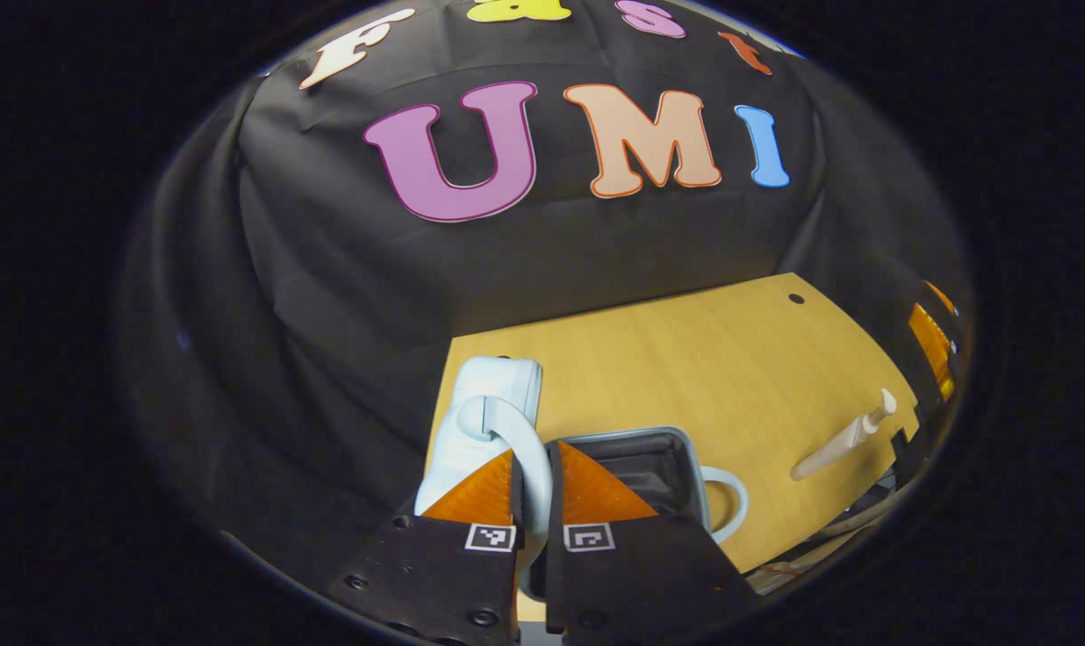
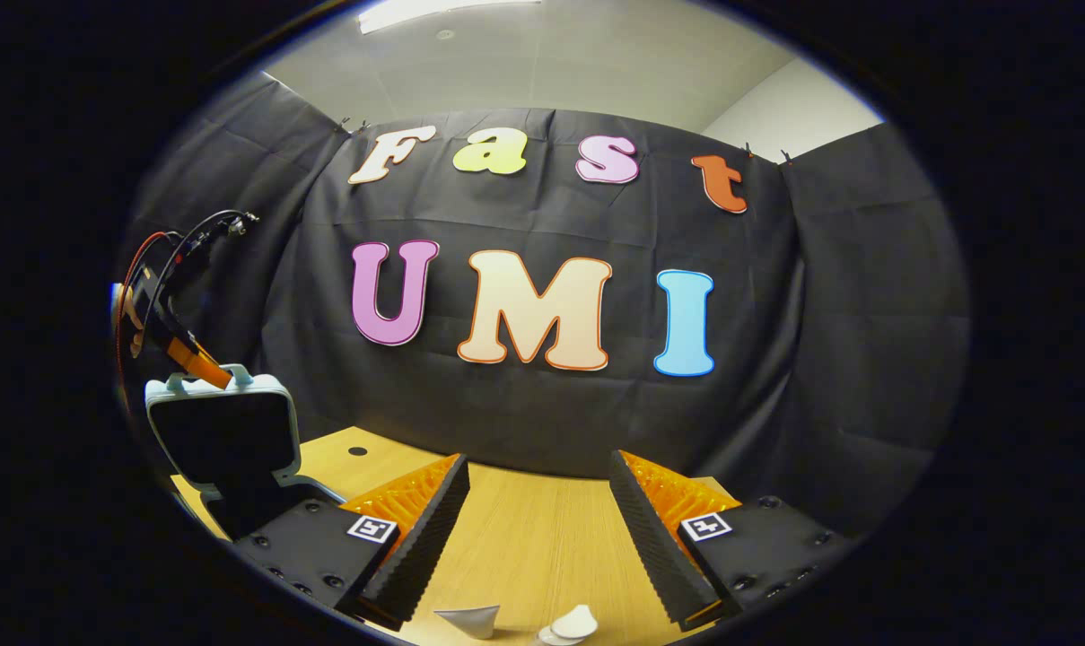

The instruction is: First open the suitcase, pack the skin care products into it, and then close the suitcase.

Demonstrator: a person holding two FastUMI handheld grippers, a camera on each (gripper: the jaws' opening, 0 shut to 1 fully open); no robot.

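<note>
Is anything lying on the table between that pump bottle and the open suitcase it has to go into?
Nothing visible does. In the left gripper view the pump bottle lies on bare table right of the open suitcase. The left tongs hold its lid handle up.

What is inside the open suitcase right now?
The suitcase shows dark lining and no products in the visible part; the left hand-held gripper, shut on the lid handle, hides the near portion.
</note>
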